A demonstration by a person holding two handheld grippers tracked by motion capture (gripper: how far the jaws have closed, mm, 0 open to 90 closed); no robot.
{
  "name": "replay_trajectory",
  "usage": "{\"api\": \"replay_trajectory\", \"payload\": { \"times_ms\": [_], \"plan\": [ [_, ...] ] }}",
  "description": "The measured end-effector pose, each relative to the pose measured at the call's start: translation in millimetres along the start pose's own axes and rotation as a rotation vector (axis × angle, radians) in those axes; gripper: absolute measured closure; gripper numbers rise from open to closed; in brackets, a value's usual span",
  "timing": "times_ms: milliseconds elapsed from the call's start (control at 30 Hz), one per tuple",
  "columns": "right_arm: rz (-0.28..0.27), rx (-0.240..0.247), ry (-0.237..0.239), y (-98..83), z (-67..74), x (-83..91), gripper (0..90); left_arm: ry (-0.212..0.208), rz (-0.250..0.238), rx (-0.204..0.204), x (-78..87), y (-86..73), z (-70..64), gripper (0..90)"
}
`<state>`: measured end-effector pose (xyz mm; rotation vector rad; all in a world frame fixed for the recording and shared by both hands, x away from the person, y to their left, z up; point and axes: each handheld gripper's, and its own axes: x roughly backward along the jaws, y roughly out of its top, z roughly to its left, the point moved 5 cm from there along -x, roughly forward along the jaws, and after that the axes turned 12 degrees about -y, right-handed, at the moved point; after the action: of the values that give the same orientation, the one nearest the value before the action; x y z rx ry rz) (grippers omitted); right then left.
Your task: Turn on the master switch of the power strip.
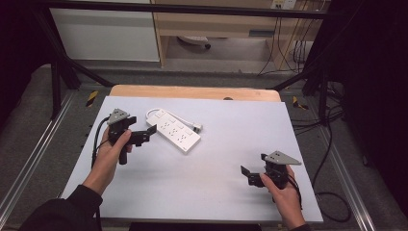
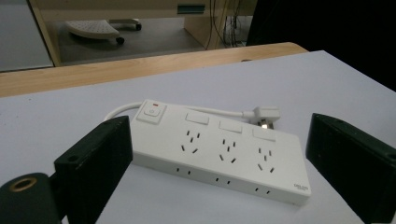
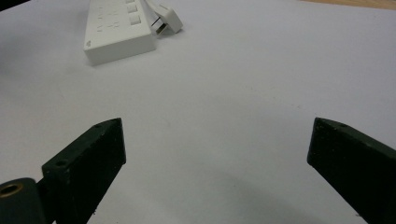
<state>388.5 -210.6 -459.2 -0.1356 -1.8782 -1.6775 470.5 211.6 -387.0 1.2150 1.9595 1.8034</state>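
Left gripper (image 1: 144, 135) spread wide, grasping nothing, and the white power strip (image 2: 219, 151) lies flat just ahead of its jaws, plug (image 2: 265, 115) beyond it. Right gripper (image 1: 247, 174) also gapes empty, well apart from the strip on the white sheet (image 1: 211, 187).

Pale table sheet (image 1: 216, 159), perhaps paper

White power strip (image 2: 224, 149) between the left claw's (image 2: 219, 163) spread jaws

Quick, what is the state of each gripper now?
Left gripper: open, holding nothing, aimed at the power strip.
Right gripper: open, holding nothing.
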Motion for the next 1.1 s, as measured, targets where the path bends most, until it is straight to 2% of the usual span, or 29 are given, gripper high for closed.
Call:
{"api": "replay_trajectory", "payload": {
  "times_ms": [567, 733, 1100],
  "plan": [
    [0.000, 0.010, -0.003, -0.3, 1.2, -1.2, 4.7, 0.011, -0.026, 0.024, 40.6, -23.3, 1.9, 7.4],
    [0.003, 0.005, -0.005, -0.5, 0.6, -0.6, 4.7, 0.010, -0.022, 0.015, 50.0, -35.5, -0.7, 7.4],
    [0.001, 0.005, -0.008, -0.3, -0.2, -0.4, 4.7, 0.027, -0.031, 0.037, 71.9, -61.7, 2.7, 7.4]
  ]
}}
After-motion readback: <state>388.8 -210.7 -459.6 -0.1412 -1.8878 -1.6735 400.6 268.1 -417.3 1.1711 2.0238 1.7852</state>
